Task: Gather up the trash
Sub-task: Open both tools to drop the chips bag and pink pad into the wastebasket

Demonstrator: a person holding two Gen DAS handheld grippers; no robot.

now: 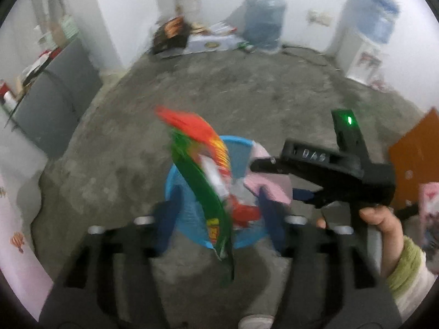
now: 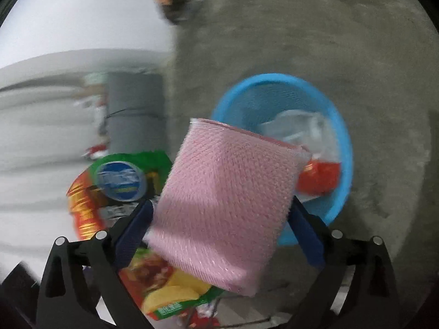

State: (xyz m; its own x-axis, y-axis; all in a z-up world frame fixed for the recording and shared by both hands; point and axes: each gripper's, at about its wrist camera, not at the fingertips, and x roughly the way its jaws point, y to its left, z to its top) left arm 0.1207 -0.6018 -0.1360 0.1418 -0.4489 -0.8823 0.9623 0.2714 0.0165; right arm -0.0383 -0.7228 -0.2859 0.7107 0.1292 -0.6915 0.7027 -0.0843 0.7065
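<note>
Looking along the left gripper (image 1: 219,216), I see bare grey concrete floor (image 1: 219,87), with a big water jug (image 1: 263,19) and a white water dispenser (image 1: 362,41) against the far wall and a grey cabinet (image 1: 60,93) off to the left. Its blue fingers (image 1: 167,219) stand apart and a glossy green and red snack bag (image 1: 203,181) hangs blurred between them, touching neither, right over the blue mesh basket (image 1: 186,213). The other gripper reaches in from the right, held by a hand (image 1: 384,219) in a green cuff, hiding part of the basket's rim. From the right gripper (image 2: 219,233), the round plastic basket (image 2: 345,148) sits on the floor with clear wrap and a red wrapper (image 2: 321,178) inside. A pink bubble-wrap pouch (image 2: 227,194), soft and dimpled, fills the gap between the wide-spread fingers; I cannot tell whether they press it. It blocks the basket's near edge. The snack bag (image 2: 93,192) lies lower left.
</note>
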